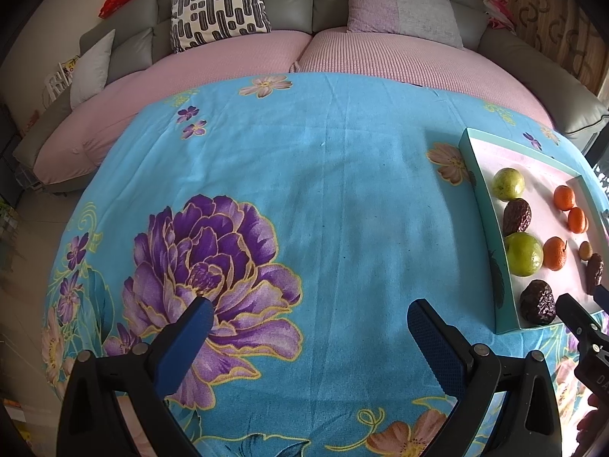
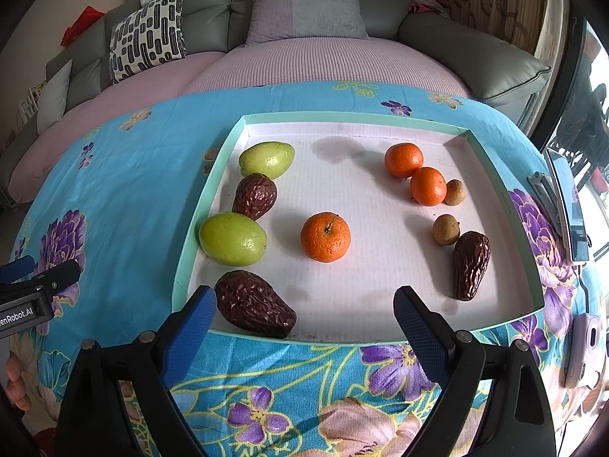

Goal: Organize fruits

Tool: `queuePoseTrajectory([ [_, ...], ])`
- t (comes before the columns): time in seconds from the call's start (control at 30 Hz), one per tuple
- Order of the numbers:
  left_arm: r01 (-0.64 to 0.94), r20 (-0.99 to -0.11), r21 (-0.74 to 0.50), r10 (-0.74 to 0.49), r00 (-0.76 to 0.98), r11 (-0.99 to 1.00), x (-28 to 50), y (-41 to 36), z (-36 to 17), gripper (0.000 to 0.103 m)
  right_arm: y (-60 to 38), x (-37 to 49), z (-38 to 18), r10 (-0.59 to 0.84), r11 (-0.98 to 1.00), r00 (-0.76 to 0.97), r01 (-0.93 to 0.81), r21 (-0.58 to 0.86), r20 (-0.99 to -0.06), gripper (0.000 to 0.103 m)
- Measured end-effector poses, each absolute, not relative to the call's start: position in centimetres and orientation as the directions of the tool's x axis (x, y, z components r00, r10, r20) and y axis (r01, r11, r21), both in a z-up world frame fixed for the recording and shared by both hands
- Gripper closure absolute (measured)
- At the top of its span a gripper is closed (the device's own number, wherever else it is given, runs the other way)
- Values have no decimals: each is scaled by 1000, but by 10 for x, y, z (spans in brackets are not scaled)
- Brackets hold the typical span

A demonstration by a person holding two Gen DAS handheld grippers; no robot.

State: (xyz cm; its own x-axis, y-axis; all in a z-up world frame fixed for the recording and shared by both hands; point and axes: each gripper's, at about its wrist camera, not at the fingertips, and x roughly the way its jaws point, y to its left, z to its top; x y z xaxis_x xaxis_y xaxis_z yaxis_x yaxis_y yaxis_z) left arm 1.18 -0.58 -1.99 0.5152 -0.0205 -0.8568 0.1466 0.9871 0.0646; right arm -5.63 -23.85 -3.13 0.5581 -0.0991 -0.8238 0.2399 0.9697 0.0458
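A shallow teal-rimmed tray (image 2: pixel 213 175) with a white floor holds the fruit. In it lie two green guavas (image 2: pixel 232 238) (image 2: pixel 266 159), three oranges (image 2: pixel 325 236) (image 2: pixel 403 160) (image 2: pixel 428 186), three dark wrinkled dates (image 2: pixel 254 302) (image 2: pixel 254 195) (image 2: pixel 471 264) and two small brown longans (image 2: pixel 446 229) (image 2: pixel 455 192). My right gripper (image 2: pixel 304 314) is open and empty at the tray's near edge, its left finger beside the nearest date. My left gripper (image 1: pixel 310 325) is open and empty over the floral cloth, left of the tray (image 1: pixel 481 186).
The table is covered by a blue cloth with purple flowers (image 1: pixel 304 175). A sofa with pink covers and cushions (image 2: pixel 308 3) stands behind it. A phone on a stand (image 2: pixel 567 205) and a small pink device (image 2: pixel 586 350) sit at the table's right edge.
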Motion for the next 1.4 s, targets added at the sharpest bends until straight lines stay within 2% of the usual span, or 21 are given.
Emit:
queuePoseTrajectory([
  [1.4,160,-863,81,-11,506,984,11,-8,-21,0,-240,-57,-31,-99,970,557,239,45,-825,9],
])
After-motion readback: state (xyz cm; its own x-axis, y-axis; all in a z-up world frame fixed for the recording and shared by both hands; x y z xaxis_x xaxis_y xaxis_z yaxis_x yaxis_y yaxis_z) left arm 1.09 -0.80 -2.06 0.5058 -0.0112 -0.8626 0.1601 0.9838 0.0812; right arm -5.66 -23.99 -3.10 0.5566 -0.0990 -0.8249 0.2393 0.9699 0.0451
